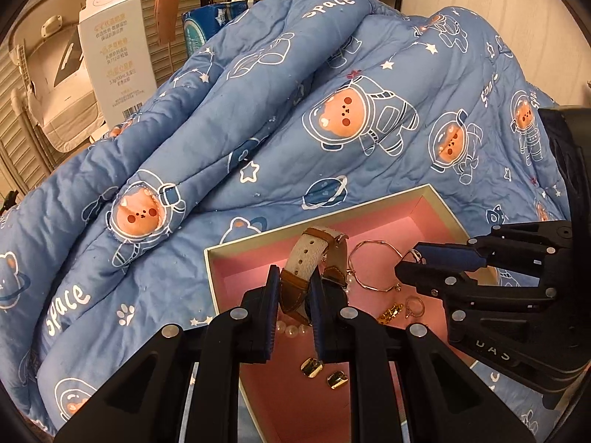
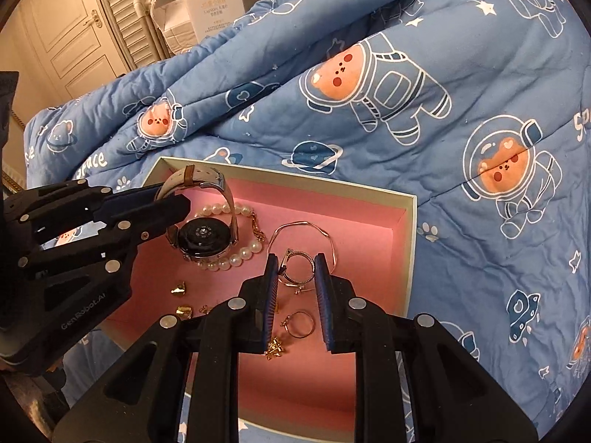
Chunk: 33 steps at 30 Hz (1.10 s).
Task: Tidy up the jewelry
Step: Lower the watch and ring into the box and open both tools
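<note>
A pink-lined box (image 1: pixel 436 217) (image 2: pixel 402 214) lies on the quilt and holds jewelry. My left gripper (image 1: pixel 293 277) (image 2: pixel 173 199) is shut on the cream and brown strap of a watch (image 1: pixel 308 258) (image 2: pixel 201 238), whose round face hangs over a pearl bracelet (image 2: pixel 240 254) (image 1: pixel 291 329). My right gripper (image 2: pixel 295 264) (image 1: pixel 412 264) is closed around a silver ring (image 2: pixel 299 264) held between its pads. A thin bangle (image 1: pixel 373 264) (image 2: pixel 306 227), a gold ring (image 2: pixel 300 325) (image 1: pixel 414 306) and small gold earrings (image 1: pixel 311 367) (image 2: pixel 274 349) lie on the box floor.
A blue astronaut-bear quilt (image 1: pixel 258 129) (image 2: pixel 424 92) is bunched high behind and beside the box. A white carton (image 1: pixel 118 55) stands at the back left. A cream door (image 2: pixel 62 37) and louvred panel are behind.
</note>
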Each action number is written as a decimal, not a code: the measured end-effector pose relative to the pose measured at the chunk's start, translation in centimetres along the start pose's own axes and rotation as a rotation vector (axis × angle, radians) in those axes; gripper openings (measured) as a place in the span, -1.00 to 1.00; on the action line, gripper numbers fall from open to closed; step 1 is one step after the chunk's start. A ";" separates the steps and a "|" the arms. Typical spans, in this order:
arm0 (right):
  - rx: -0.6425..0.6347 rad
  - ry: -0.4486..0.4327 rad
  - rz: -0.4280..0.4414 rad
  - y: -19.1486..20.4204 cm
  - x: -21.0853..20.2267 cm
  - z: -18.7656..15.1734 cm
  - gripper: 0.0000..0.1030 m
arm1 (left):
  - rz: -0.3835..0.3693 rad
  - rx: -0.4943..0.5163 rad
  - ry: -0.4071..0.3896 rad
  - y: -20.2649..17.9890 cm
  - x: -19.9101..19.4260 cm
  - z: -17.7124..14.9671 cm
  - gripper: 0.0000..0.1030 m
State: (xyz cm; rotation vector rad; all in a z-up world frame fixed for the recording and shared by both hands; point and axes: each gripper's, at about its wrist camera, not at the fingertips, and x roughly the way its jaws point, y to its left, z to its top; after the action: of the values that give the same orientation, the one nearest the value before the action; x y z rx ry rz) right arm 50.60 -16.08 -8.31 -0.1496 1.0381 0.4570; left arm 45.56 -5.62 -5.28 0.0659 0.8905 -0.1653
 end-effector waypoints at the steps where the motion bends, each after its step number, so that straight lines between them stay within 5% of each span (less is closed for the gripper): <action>1: -0.004 0.007 -0.004 0.0 0.3 0.0 -0.60 | 0.004 0.001 -0.002 0.0 0.1 0.0 -0.71; 18: -0.119 0.044 -0.096 1.0 2.7 0.0 -0.59 | -0.005 -0.009 0.010 0.0 0.5 -0.4 -0.64; 23: -0.141 0.045 -0.106 1.4 2.6 -0.3 -0.59 | -0.004 0.016 -0.021 -0.3 -0.4 -0.6 -0.16; 27: -0.143 0.037 -0.111 1.9 2.5 -0.3 -0.52 | 0.016 0.052 -0.055 -0.8 -1.3 -0.4 -0.07; 29: -0.153 0.023 -0.115 2.1 2.2 -0.4 -0.12 | 0.019 0.056 -0.065 -0.8 -1.6 -0.3 -0.02; 33: -0.170 -0.013 -0.121 2.3 1.1 -0.7 -0.04 | 0.041 0.038 -0.105 0.1 -2.7 -0.1 0.20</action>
State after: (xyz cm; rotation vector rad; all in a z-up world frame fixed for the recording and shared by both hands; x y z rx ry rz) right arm 49.55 -13.90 -9.37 -0.3582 0.9712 0.4352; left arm 43.80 -5.21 -3.23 0.1097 0.7807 -0.1461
